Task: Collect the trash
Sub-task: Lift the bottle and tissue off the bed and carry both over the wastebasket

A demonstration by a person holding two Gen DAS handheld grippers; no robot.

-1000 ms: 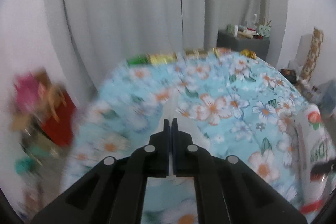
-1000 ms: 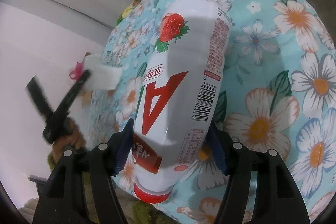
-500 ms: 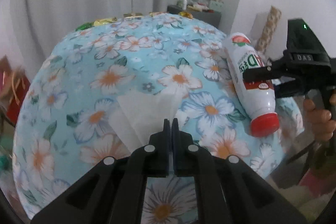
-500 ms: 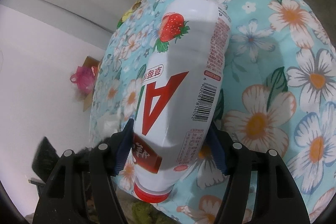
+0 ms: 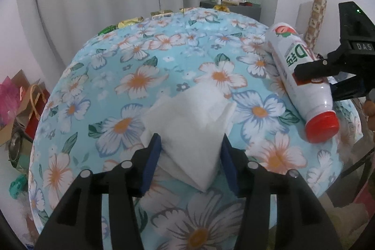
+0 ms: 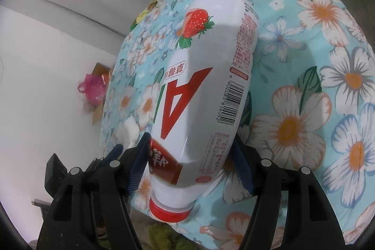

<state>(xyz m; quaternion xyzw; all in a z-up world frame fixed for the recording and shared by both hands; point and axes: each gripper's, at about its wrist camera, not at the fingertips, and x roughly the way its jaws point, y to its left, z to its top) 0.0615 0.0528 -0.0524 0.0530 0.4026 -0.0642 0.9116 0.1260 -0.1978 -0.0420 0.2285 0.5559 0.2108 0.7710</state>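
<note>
A white crumpled tissue lies on the flowered tablecloth. My left gripper is open, its jaws on either side of the tissue's near end. A white strawberry drink bottle with a red cap lies on its side near the table's right edge; it also shows in the left wrist view. My right gripper is shut on the bottle near its neck, and it shows in the left wrist view. The tissue shows small in the right wrist view.
Shiny candy wrappers line the table's far edge by the grey curtain. Bags and boxes stand on the floor at left. A dark side table with clutter is at the back right.
My left gripper was shut on the tissue and is open now, with the tissue lying on the cloth between its jaws. My right gripper still holds the bottle in the same place.
</note>
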